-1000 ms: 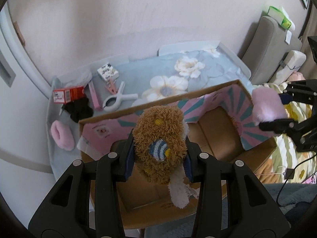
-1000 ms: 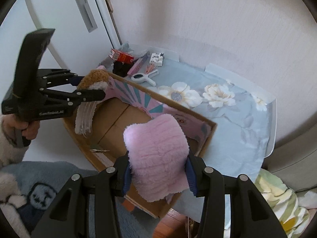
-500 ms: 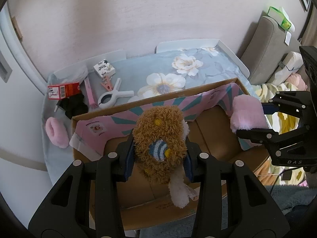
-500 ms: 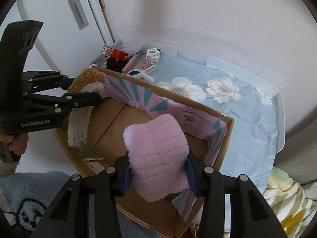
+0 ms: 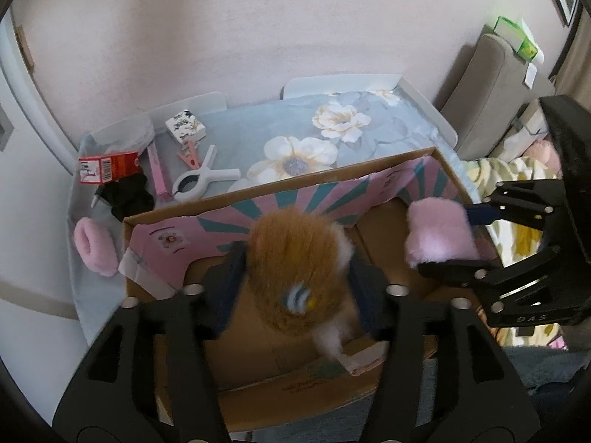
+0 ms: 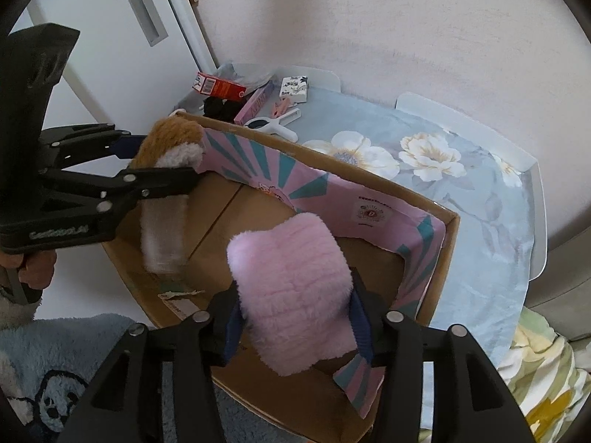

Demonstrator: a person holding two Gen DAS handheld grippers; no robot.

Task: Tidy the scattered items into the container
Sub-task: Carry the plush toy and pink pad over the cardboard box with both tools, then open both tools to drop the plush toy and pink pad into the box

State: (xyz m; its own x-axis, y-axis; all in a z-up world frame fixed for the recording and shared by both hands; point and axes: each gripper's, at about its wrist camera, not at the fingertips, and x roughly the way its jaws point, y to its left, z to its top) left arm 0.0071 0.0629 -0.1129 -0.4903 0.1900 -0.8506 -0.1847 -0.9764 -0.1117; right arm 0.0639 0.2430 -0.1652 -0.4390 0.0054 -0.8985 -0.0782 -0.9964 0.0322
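Risk: snagging | left gripper (image 5: 295, 277) jaws just opening, brown fuzzy plush toy (image 5: 299, 269) between them, over cardboard box (image 6: 447, 243) | right gripper (image 6: 295, 313) jaws easing apart around pink fluffy plush (image 6: 291, 288) | fur may cling, or drop onto rim.

Left gripper (image 5: 295, 277) angled downward, jaws just opening, pads clear of the load between them; right gripper (image 6: 295, 317) angled downward, jaws just easing apart.
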